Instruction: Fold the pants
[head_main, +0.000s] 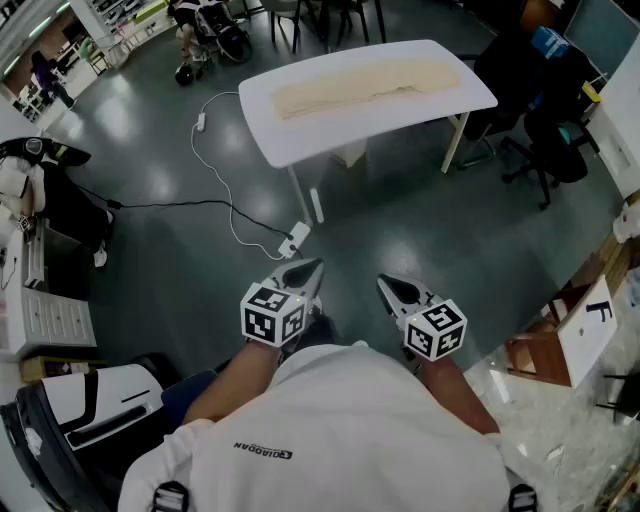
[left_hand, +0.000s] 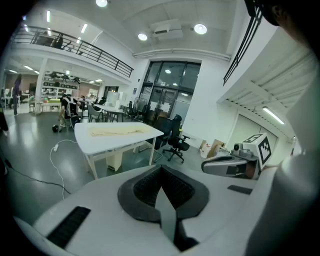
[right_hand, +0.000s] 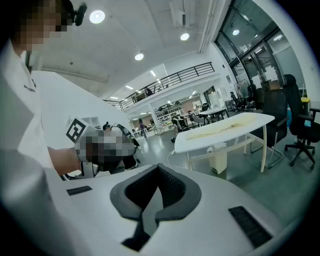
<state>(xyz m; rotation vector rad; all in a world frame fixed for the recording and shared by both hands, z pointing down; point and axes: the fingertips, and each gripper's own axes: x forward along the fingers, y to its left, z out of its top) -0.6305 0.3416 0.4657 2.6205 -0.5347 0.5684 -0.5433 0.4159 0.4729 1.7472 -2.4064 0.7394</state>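
Status: pre-start, approach phase by the look of it.

Pants lie on white table, stretched lengthwise in the half toward the far long edge, running from near the left end to near the right end. Cream fabric, flat, long and narrow. Could be legs already laid one on the other; can't tell at this range. Strip along the near long edge bare.

Left gripper: fingers pressed together, nothing between them. Held close to the body, tipped a bit downward, aimed roughly at the table.
Right gripper: same, pads meet at the tips in its own view, empty.

Both well apart from the table, w/ open floor between. White cable w/ power strip on the floor just ahead of the left gripper, by the table leg; poss. trip/snag point on approach. Office chairs past the right end of the table, not in the way.

Progress est.: zero. No contact w/ fabric, no crosswise fold visible.

Remaining (judged): walk up to the near long edge, open both sets of fingers, pinch one end of the pants at two corners, carry over to the other end, flatten, repeat if a smaller stack is needed.
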